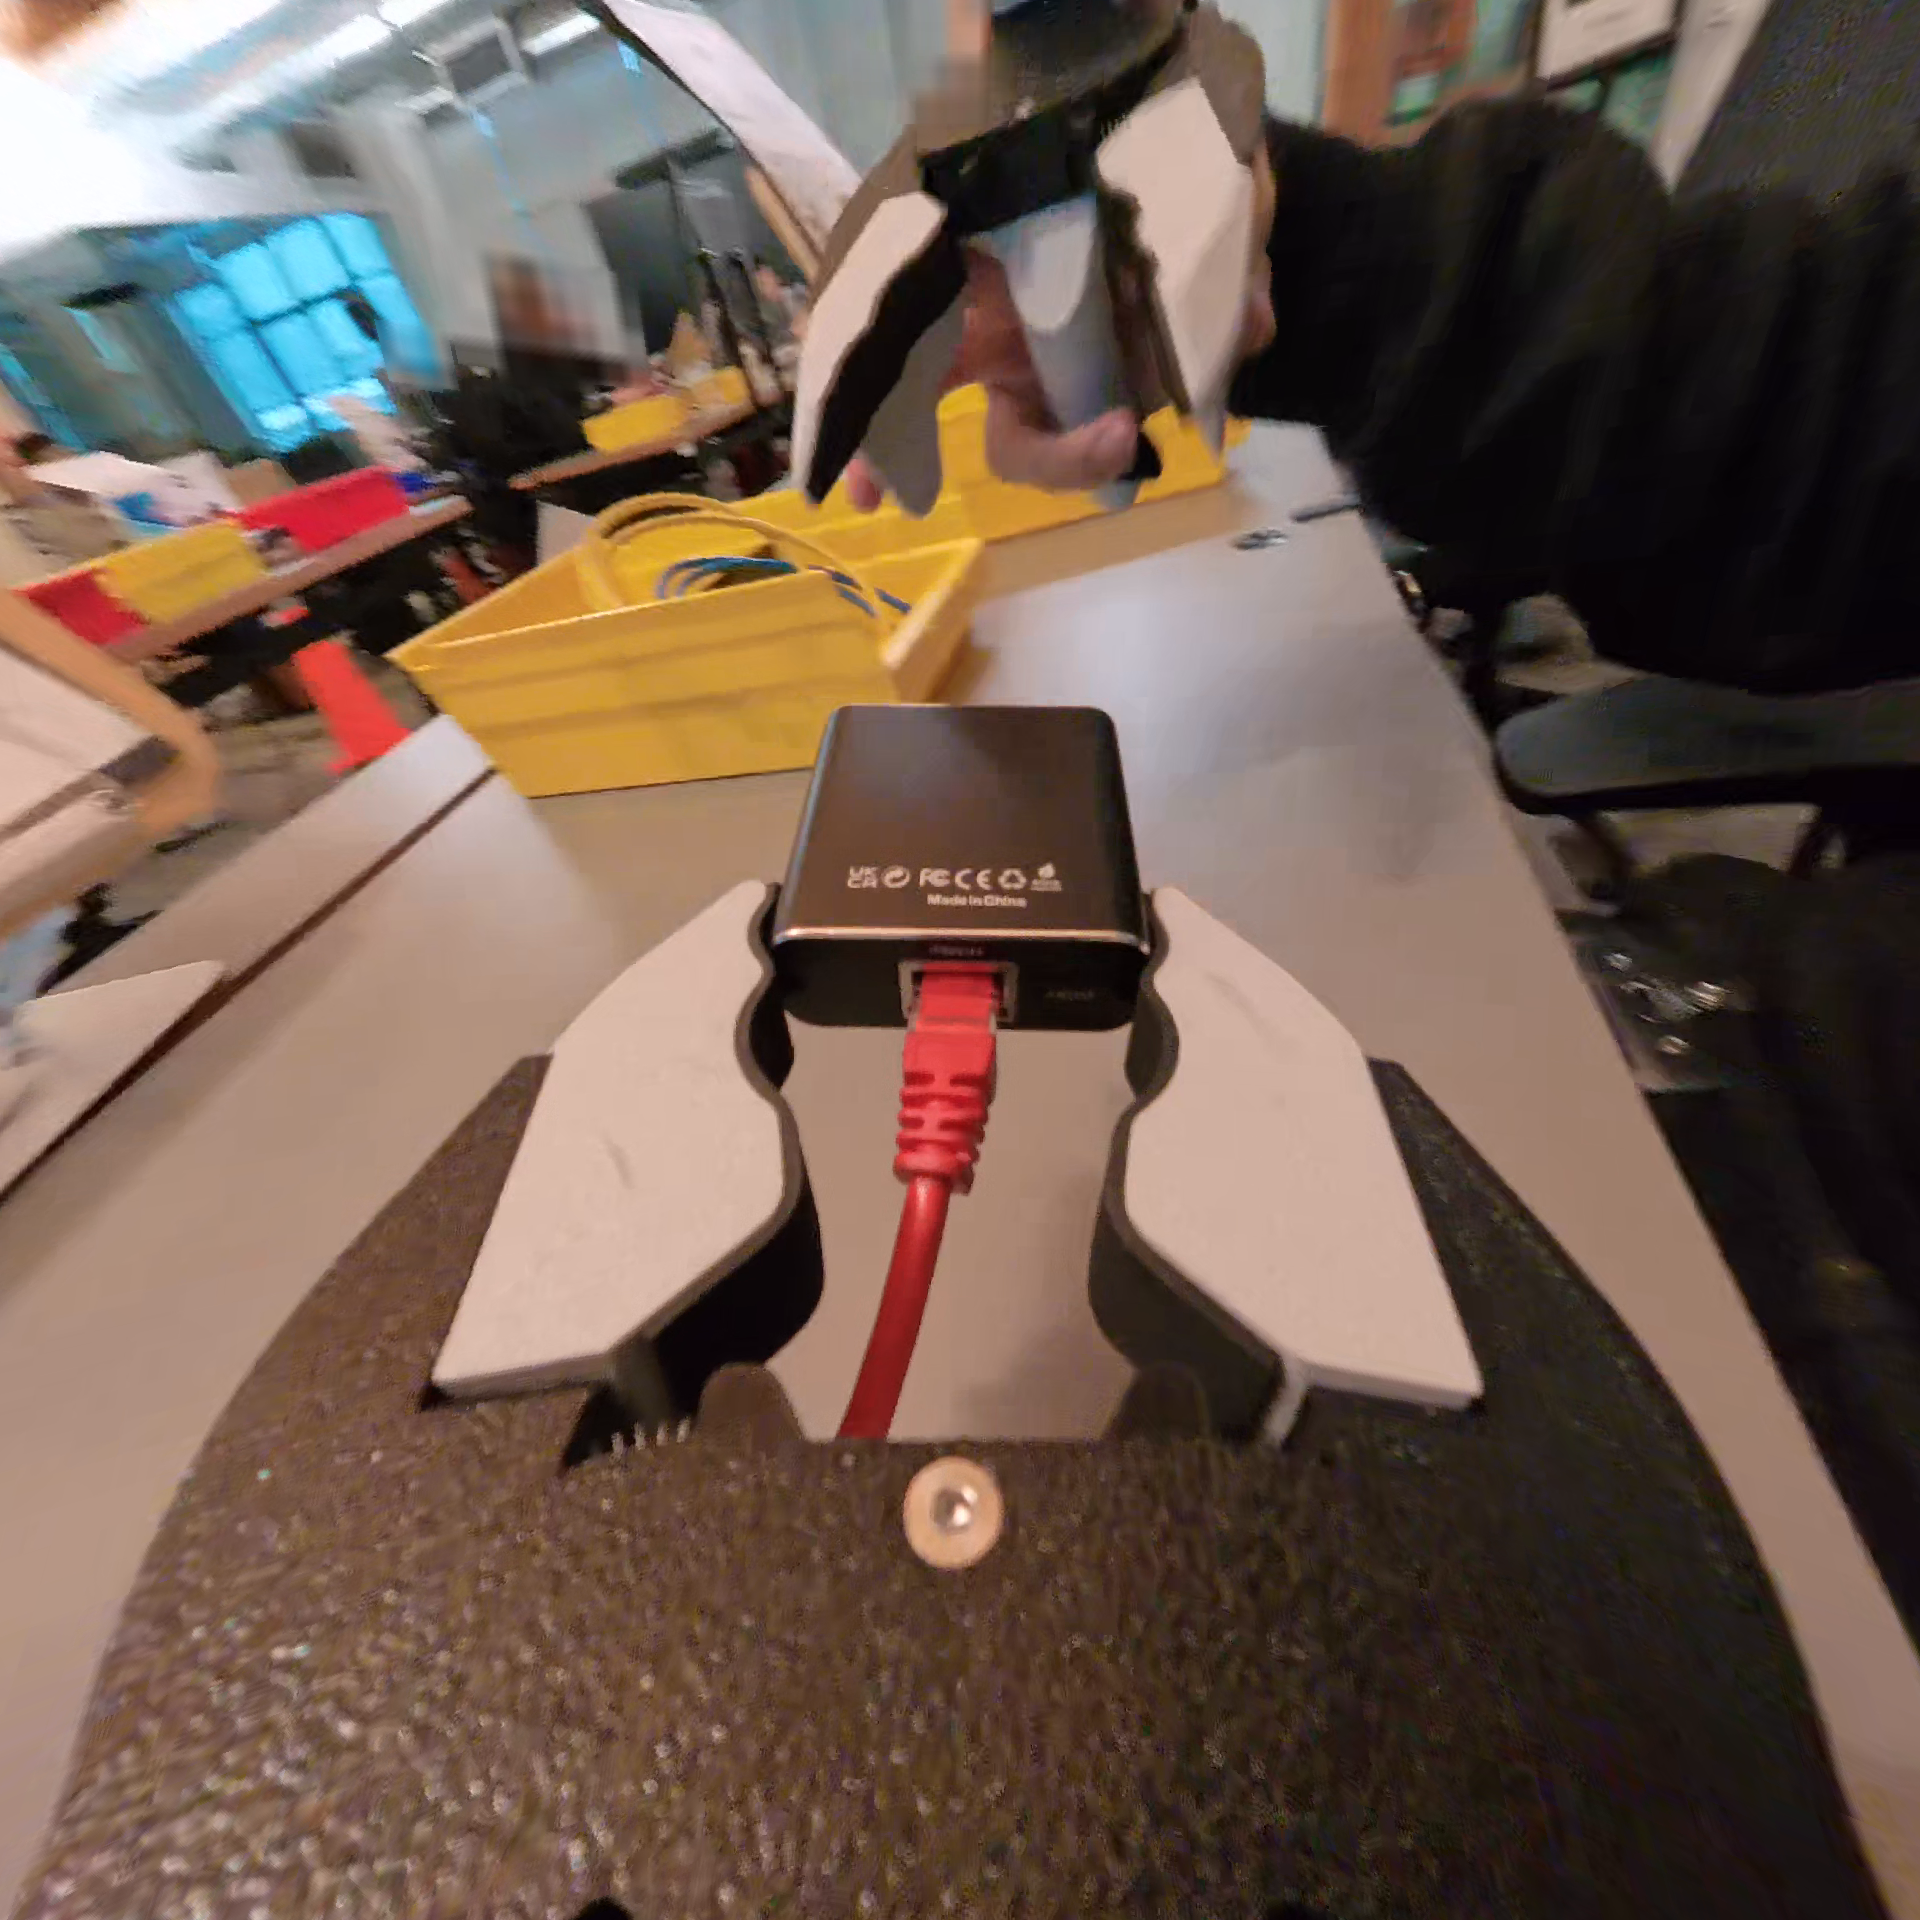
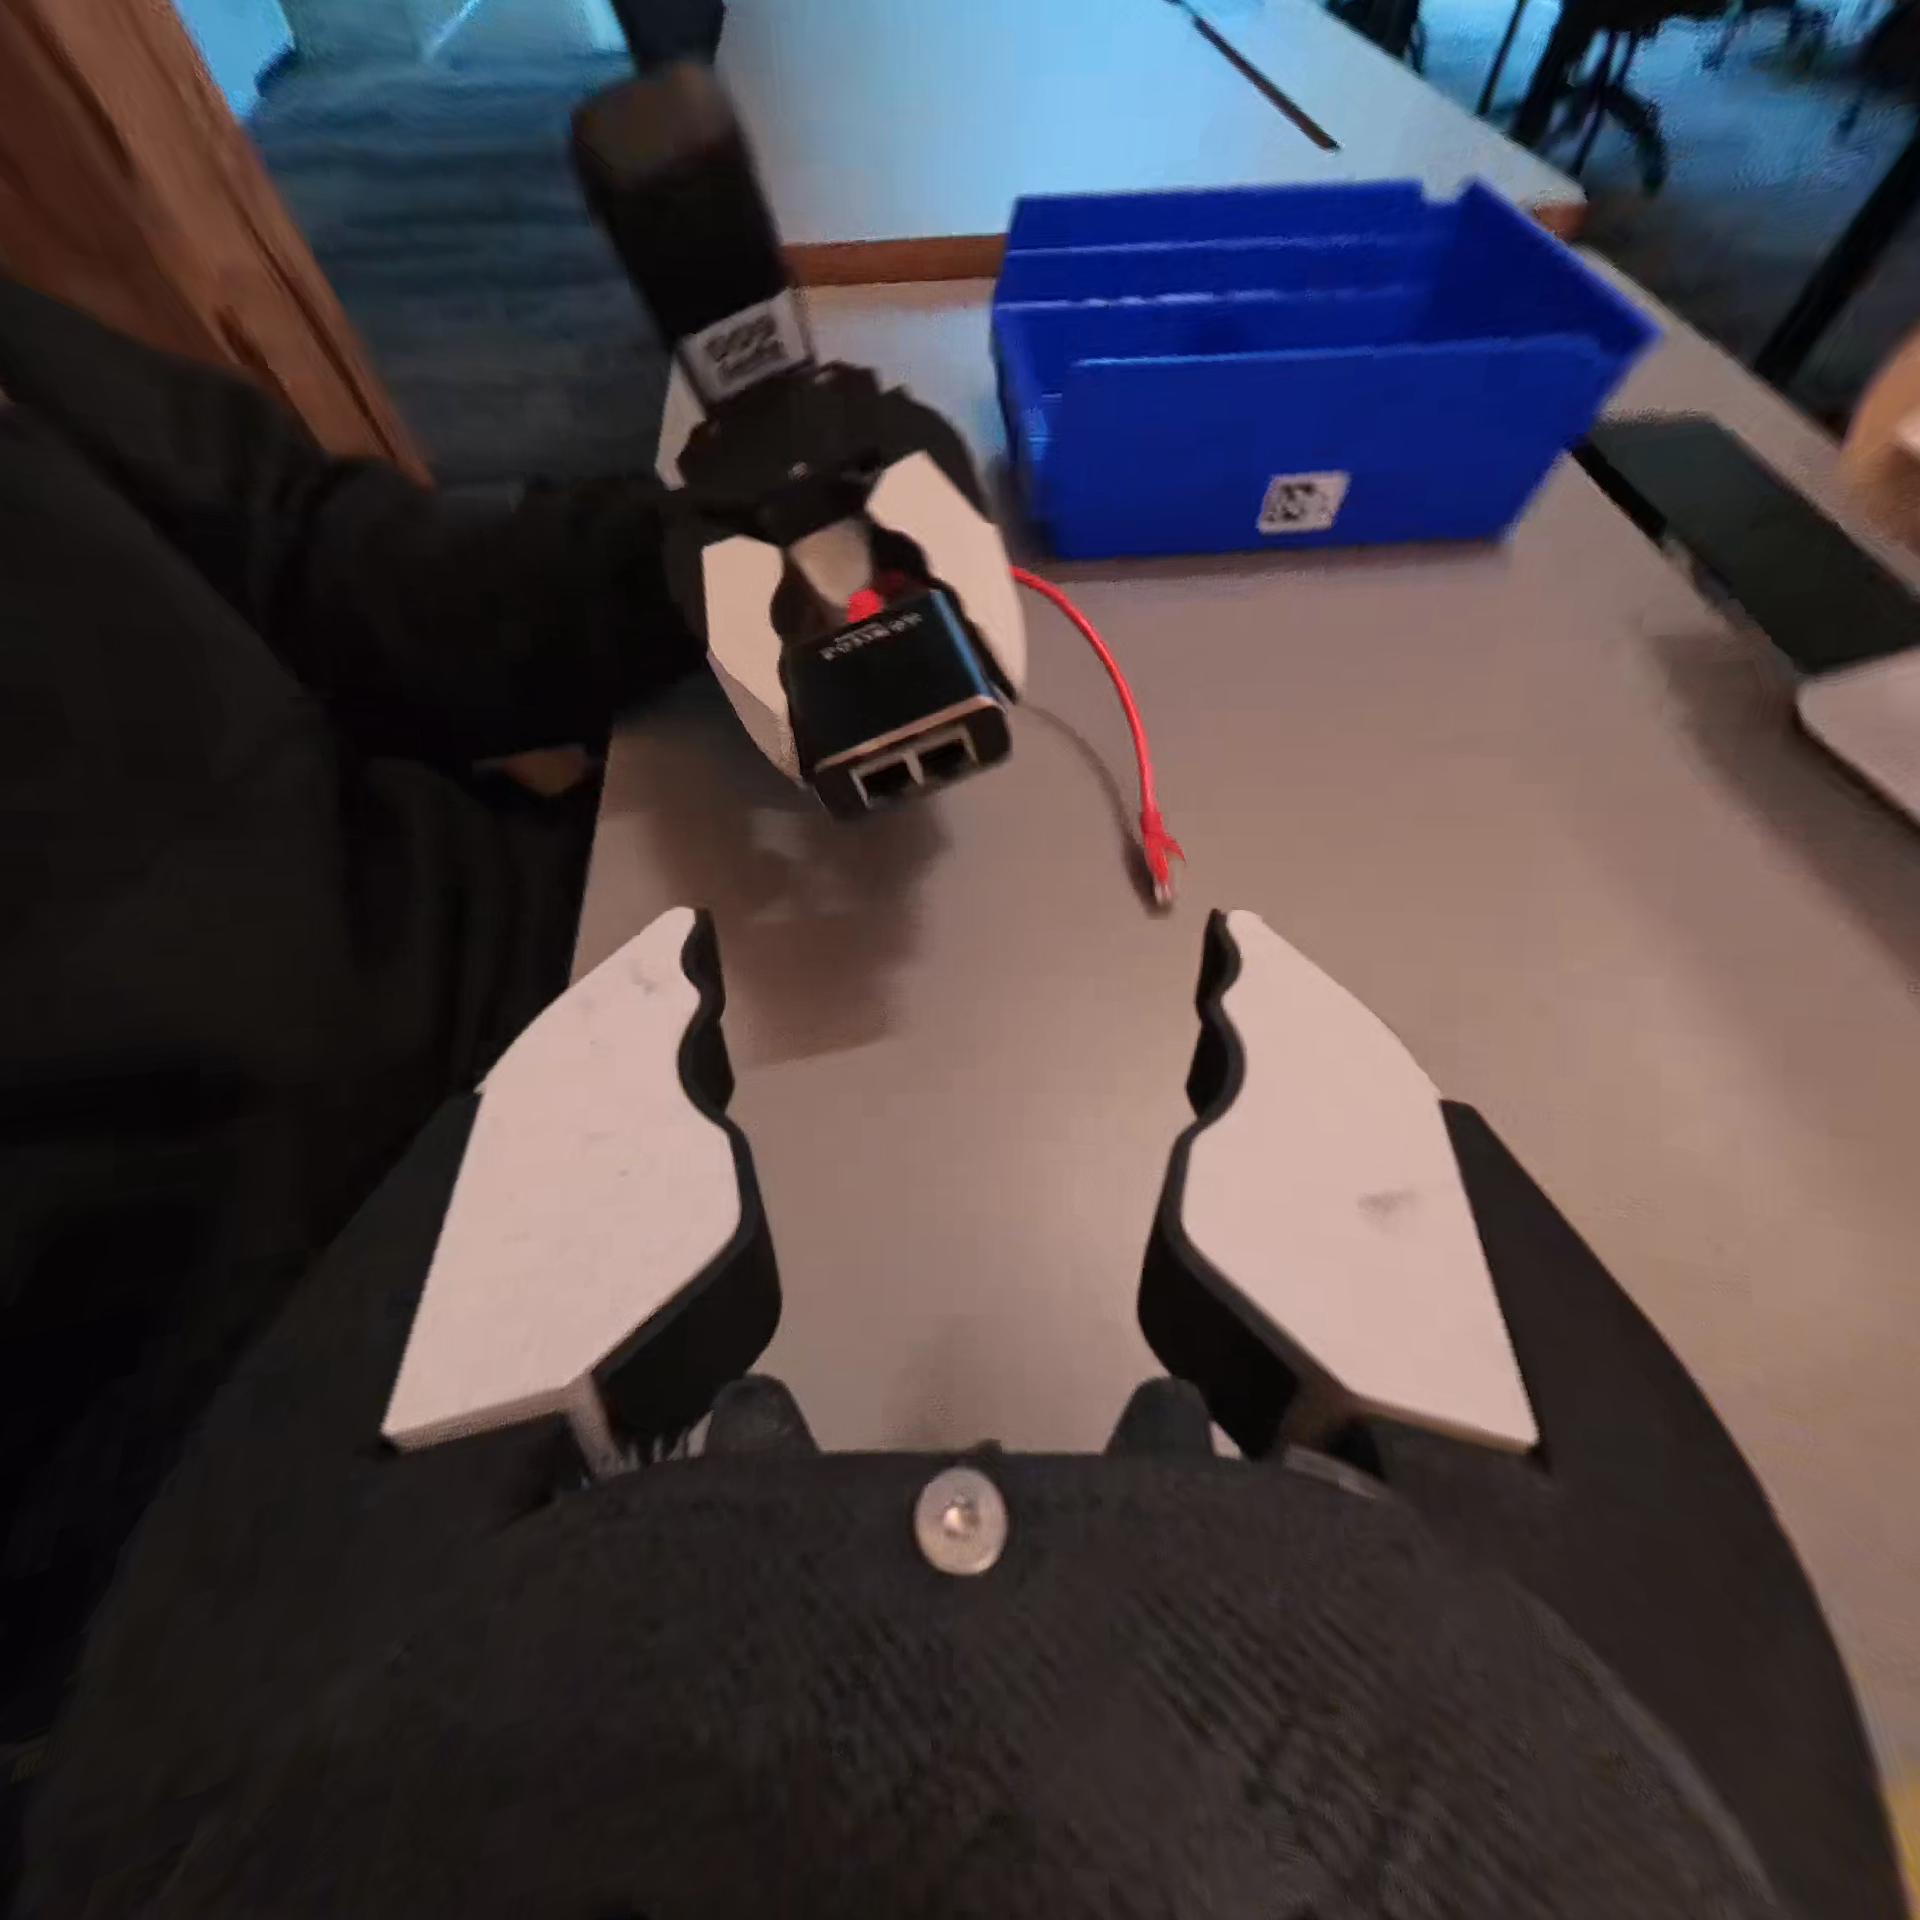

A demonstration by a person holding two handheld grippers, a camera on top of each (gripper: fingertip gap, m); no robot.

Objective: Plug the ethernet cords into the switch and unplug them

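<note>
Switch (image 1: pixel 961 831) sits clamped in left gripper (image 1: pixel 961 977) above the table (image 2: pixel 1351 935), red cord (image 1: pixel 914 1226) plugged in, two empty ports facing the wide-open, empty right gripper (image 2: pixel 961 1029), likely for the cord's loose end (image 2: pixel 1158 842).

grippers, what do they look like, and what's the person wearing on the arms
Both the left gripper and the right gripper have a rough, speckled black body with a silver screw, and two fingers with flat pale grey faces over black, wavy-edged inner pads. The person wears black sleeves.
</note>
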